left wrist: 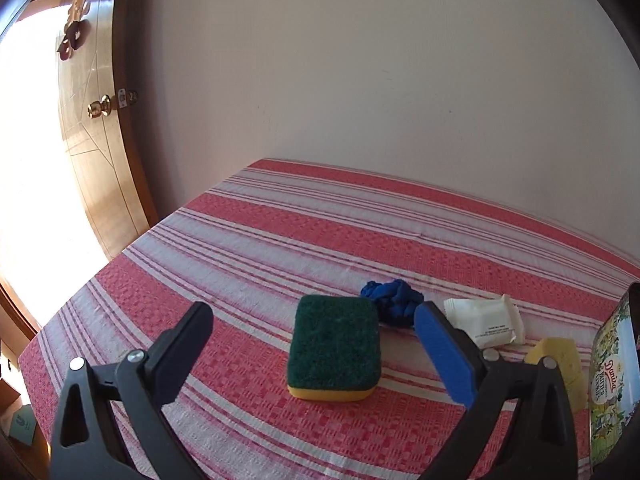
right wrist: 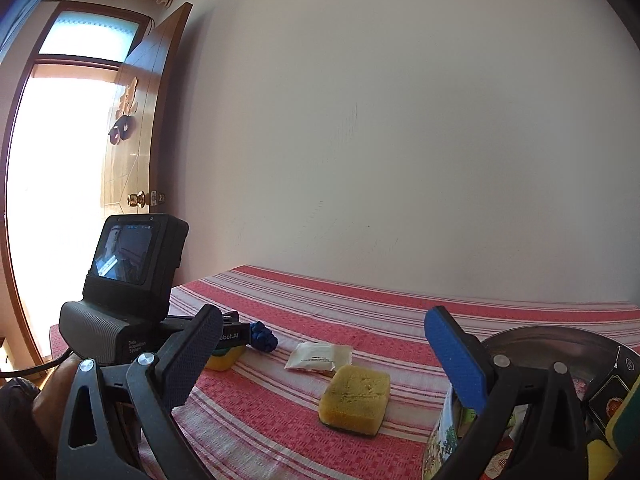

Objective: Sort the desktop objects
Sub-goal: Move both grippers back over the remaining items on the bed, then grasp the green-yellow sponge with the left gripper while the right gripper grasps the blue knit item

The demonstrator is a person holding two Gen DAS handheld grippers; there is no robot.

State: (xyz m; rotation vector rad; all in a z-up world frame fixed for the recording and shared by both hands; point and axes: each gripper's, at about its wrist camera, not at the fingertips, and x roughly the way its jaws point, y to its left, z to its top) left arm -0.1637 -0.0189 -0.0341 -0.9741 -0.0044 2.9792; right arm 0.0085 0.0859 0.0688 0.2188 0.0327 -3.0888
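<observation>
Plain room, bright doorway at left

A bare pale wall (left wrist: 380, 80) rises behind the desk (left wrist: 280, 232), which is covered in a red-and-white striped cloth. An open wooden door (left wrist: 96, 160) with a brass knob (left wrist: 99, 108) lets in glaring daylight; a window (right wrist: 92, 34) sits above the doorway.

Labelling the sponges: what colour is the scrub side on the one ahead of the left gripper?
Dark green, over a yellow base; sponge shows best in the left wrist view.

Objects ahead of the two tongs, on the cloth-covered table (left wrist: 240, 240).
Scouring sponge (left wrist: 334, 352) between left tongs' (left wrist: 316, 344) fingers; cloth ball (left wrist: 394, 302) behind it; sachet (left wrist: 486, 322) and tin (left wrist: 612, 380) rightward.
</observation>
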